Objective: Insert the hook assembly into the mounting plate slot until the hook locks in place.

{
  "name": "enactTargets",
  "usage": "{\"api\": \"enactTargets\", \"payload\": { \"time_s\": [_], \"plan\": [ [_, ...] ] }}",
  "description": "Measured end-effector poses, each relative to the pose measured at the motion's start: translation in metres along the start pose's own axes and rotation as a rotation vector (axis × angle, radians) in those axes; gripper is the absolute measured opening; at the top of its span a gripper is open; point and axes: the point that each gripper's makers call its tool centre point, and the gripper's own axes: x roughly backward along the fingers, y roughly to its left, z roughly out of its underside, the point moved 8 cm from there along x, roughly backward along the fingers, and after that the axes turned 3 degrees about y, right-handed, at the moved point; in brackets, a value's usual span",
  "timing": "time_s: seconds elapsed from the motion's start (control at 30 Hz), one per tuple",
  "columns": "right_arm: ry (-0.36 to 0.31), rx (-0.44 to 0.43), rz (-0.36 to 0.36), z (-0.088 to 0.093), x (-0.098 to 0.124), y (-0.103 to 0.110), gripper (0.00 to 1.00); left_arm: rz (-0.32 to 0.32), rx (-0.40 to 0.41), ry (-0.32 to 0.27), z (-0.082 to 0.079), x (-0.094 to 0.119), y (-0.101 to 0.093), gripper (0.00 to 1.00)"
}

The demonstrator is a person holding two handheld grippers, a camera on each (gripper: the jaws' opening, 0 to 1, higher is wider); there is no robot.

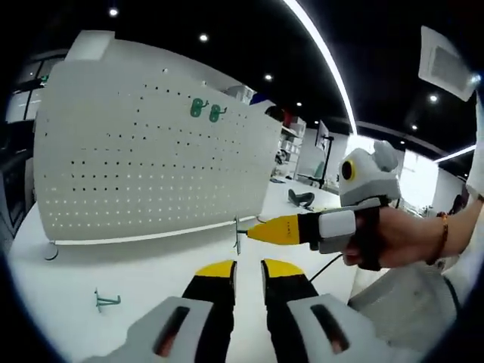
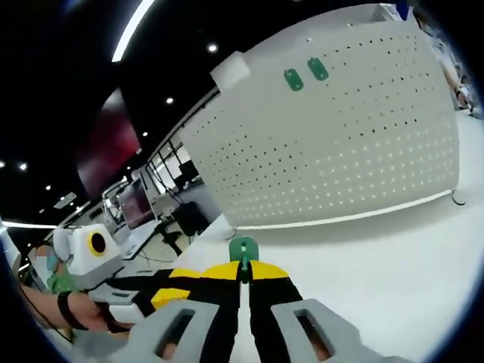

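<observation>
Standing on the desk: a white pegboard upright on the white desk, its holes in even rows.
Mounted hooks: 2 green hook plates sit side by side near the pegboard's top edge; the right gripper view shows the same pair.
Right gripper: jaws closed on a green hook assembly, its round green plate sticking up between the yellow tips, short of the pegboard and not touching it.
Same gripper from the left gripper view: it comes in from the right, a person's hand on it, the hook at its yellow tip, near the pegboard's lower edge.
Left gripper: jaws a narrow gap apart, nothing between them, over bare desk.
Spare hook: 1 more green hook lies on the desk, well apart from both grippers.
</observation>
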Motion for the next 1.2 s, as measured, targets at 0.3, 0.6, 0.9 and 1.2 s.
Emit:
{"api": "enactTargets", "payload": {
  "time_s": [0.3,0.6,0.9,1.2],
  "plan": [
    [-0.053,0.058,0.044,-0.026,-0.004,-0.001,0.02,-0.017,-0.012,-0.036,-0.005,0.015,-0.001,0.2],
    [-0.119,0.128,0.093,-0.056,-0.008,-0.001,0.02,-0.029,-0.032,-0.053,-0.007,0.027,0.0,0.26],
    [-0.172,0.209,0.131,-0.081,-0.013,0.004,0.02,-0.027,-0.052,-0.057,-0.006,0.035,0.001,0.28],
    [-0.236,0.261,0.169,-0.107,-0.022,0.009,0.02,-0.046,-0.061,-0.075,-0.008,0.044,0.006,0.33]
  ]
}}
